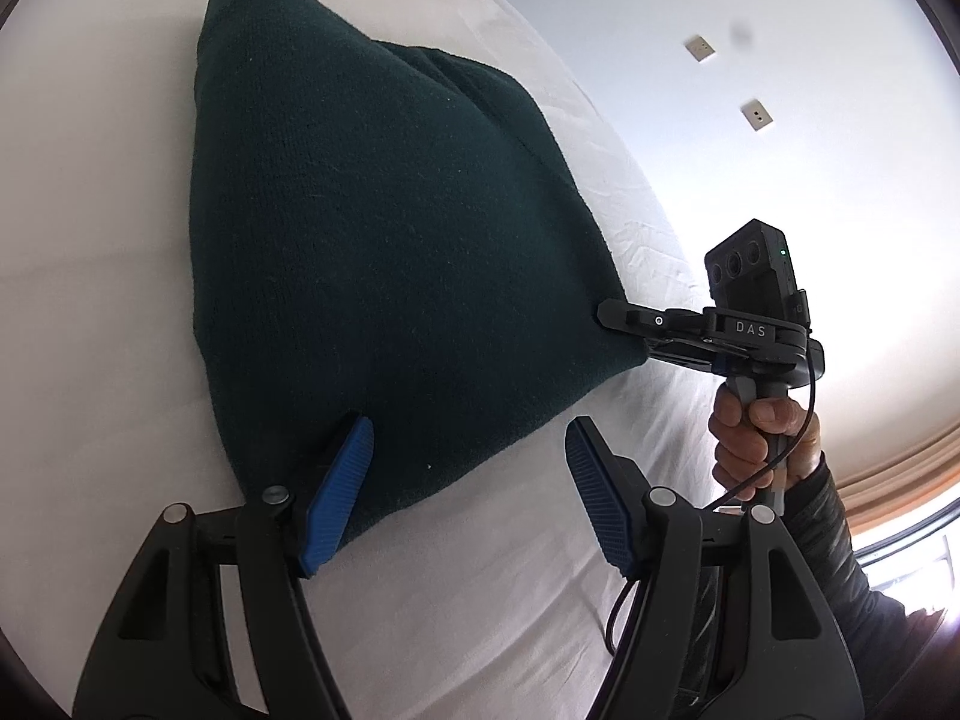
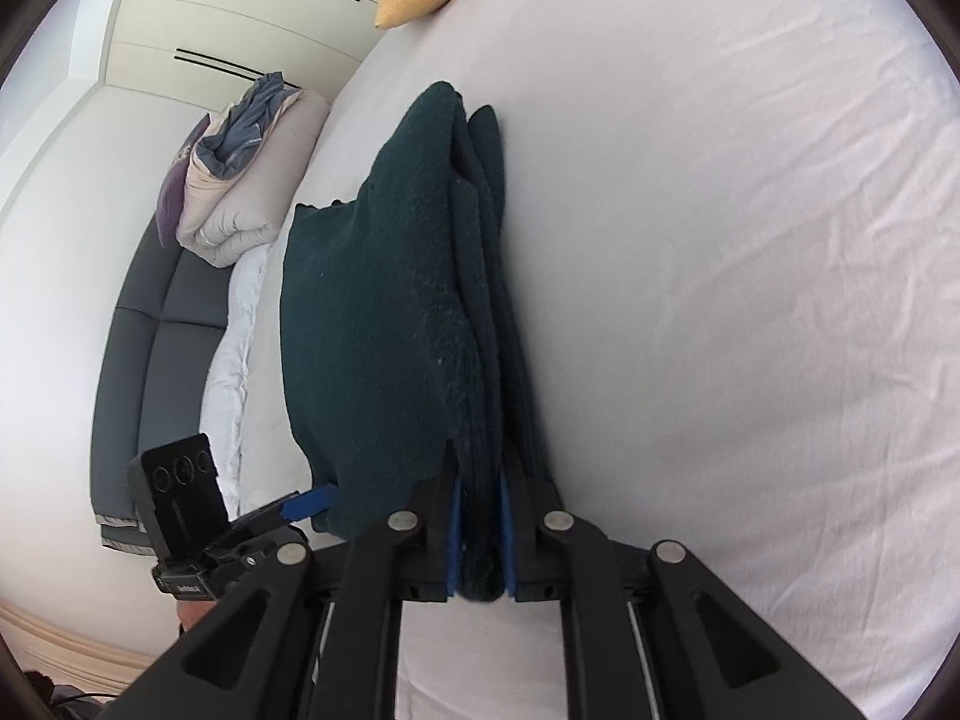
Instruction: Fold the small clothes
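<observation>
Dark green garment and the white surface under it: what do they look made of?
Dark green garment: looks like a thick, matte knit, wool or acrylic; fine ribbed texture and light lint specks show, and the right gripper pinches several bulky layers. White sheet: thin, smooth woven cloth, probably cotton, judging by its fine creases.

The right gripper (image 2: 480, 534) pinches the dark green garment (image 2: 384, 324) over the white bed sheet (image 2: 720, 300).

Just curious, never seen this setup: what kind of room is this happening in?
Most likely a bedroom. The dark green garment lies on a bed's white sheet, a rolled duvet sits at one end, and built-in wardrobe doors line the wall behind.
</observation>
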Motion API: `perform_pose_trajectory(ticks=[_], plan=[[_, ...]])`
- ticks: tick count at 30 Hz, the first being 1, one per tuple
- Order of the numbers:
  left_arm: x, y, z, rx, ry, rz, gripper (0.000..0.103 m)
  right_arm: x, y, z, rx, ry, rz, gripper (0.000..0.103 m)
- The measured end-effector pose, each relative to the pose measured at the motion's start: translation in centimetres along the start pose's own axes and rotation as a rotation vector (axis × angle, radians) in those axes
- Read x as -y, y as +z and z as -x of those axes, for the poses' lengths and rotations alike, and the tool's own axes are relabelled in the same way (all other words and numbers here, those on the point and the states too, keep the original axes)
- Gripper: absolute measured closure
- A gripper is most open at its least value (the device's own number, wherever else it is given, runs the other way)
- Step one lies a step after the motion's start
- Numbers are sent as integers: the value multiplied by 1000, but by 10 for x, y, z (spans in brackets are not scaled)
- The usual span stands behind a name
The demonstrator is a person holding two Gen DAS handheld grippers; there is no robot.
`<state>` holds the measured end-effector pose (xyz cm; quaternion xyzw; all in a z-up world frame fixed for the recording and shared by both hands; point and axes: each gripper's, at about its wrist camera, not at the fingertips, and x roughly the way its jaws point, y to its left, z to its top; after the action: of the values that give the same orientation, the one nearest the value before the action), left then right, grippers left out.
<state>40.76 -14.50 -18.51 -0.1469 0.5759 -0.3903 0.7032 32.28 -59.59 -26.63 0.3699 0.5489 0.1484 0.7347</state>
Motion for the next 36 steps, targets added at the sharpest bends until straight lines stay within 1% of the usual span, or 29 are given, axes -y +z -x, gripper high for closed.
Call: perform_pose_trajectory(ticks=[1, 2, 3, 4, 5, 6, 7, 8, 10, 11, 14, 15, 16, 17, 19, 20, 21, 22, 23, 25, 26, 28, 31, 32, 33, 34, 35, 36], plan=[[-2, 1, 4, 4, -8, 1, 38, -1, 0, 3, -1, -7, -6, 81], [-7, 1, 8, 10, -21, -3, 38, -4, 0, 7, 1, -23, -9, 79], [-8, 3, 12, 17, -26, -3, 38, -7, -1, 12, 8, -45, -5, 73], [-9, 7, 19, 36, -26, -9, 38, -12, -1, 18, 26, -84, 6, 61], [-11, 12, 23, 56, -25, -13, 38, -21, 0, 27, 59, -139, 34, 54], [-13, 17, 27, 75, -24, -9, 38, -28, 2, 32, 78, -171, 61, 50], [-16, 24, 29, 95, -20, 0, 38, -35, 5, 36, 92, -189, 83, 50], [-19, 32, 29, 111, -10, 12, 38, -46, 10, 39, 110, -183, 104, 50], [-25, 54, 26, 148, 1, 23, 38, -65, 21, 37, 130, -123, 142, 50], [-25, 64, 23, 160, 10, 16, 38, -79, 28, 29, 127, -79, 166, 50], [-21, 97, 5, 187, 90, -22, 38, -108, 48, -1, 107, 15, 230, 50], [-23, 105, 1, 191, 111, -28, 38, -111, 57, -10, 108, 30, 235, 50], [-25, 111, -4, 190, 135, -36, 38, -111, 65, -20, 104, 49, 220, 50], [-29, 116, -16, 174, 168, -36, 38, -109, 71, -30, 93, 74, 195, 50], [-39, 118, -38, 123, 202, -26, 38, -97, 80, -49, 69, 118, 147, 50], [-43, 118, -44, 122, 216, -31, 38, -91, 82, -58, 56, 96, 133, 50], [-40, 114, -53, 131, 224, -39, 38, -82, 83, -65, 54, 50, 116, 52], [-40, 113, -55, 139, 230, -51, 38, -74, 81, -69, 52, 38, 106, 57], [-37, 111, -60, 146, 251, -73, 38, -69, 80, -68, 57, 53, 107, 60], [-28, 106, -72, 143, 304, -130, 38, -57, 73, -60, 81, 104, 100, 61], [-25, 105, -76, 142, 322, -150, 38, -56, 70, -57, 85, 116, 98, 61], [-26, 106, -79, 149, 323, -146, 38, -49, 61, -49, 100, 121, 101, 64], [-26, 106, -67, 180, 288, -111, 38, -45, 52, -33, 123, 116, 102, 65], [-27, 105, -57, 207, 283, -97, 38, -44, 48, -26, 133, 103, 99, 64], [-26, 104, -42, 255, 285, -81, 38, -44, 45, -18, 146, 96, 97, 59], [-27, 102, -28, 303, 294, -67, 37, -41, 39, -7, 169, 96, 98, 52], [-30, 102, -17, 349, 292, -52, 31, -43, 37, 4, 208, 92, 106, 45], [-36, 101, -6, 390, 286, -27, 24, -41, 37, 14, 236, 85, 110, 34]])
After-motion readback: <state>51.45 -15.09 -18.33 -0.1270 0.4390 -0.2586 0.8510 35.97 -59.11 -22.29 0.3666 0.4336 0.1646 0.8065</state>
